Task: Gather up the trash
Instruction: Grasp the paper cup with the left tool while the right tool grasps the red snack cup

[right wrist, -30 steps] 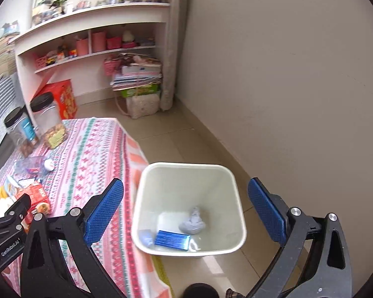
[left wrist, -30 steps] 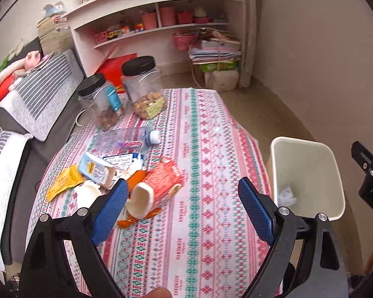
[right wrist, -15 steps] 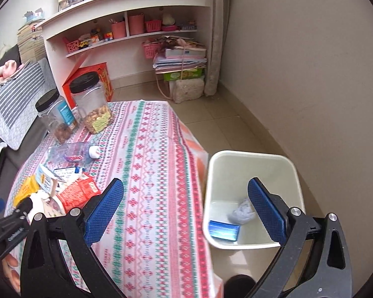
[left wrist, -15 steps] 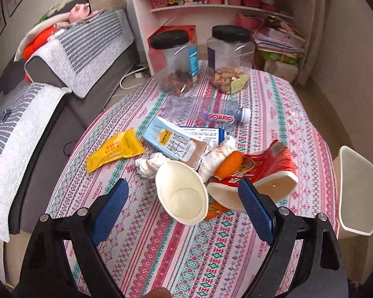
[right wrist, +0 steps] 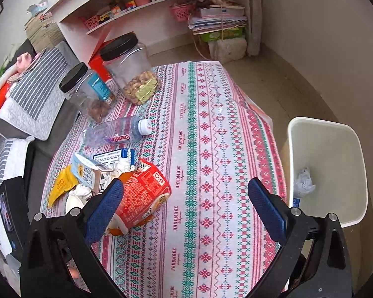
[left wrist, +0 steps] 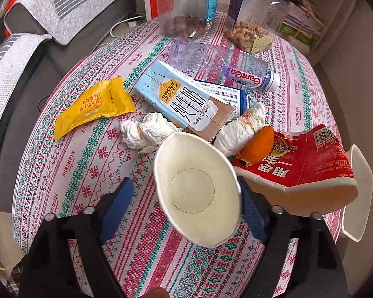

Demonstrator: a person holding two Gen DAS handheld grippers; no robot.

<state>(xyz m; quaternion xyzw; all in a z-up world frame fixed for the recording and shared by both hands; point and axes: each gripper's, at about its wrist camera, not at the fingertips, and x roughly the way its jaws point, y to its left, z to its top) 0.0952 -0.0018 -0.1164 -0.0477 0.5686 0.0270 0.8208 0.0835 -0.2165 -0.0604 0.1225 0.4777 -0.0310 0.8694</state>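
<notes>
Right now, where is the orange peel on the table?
In the left wrist view, the orange peel lies right of centre, between the crumpled tissue and the red noodle cup.

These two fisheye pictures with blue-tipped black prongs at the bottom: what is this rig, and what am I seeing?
Each picture comes from a camera on a hand-held two-finger gripper. The left gripper is open around a white paper cup lying on its side. The right gripper is open and holds nothing. On the patterned tablecloth lie a red instant-noodle cup, a blue milk carton, a yellow wrapper and a clear plastic bottle. The white bin stands beside the table.
</notes>
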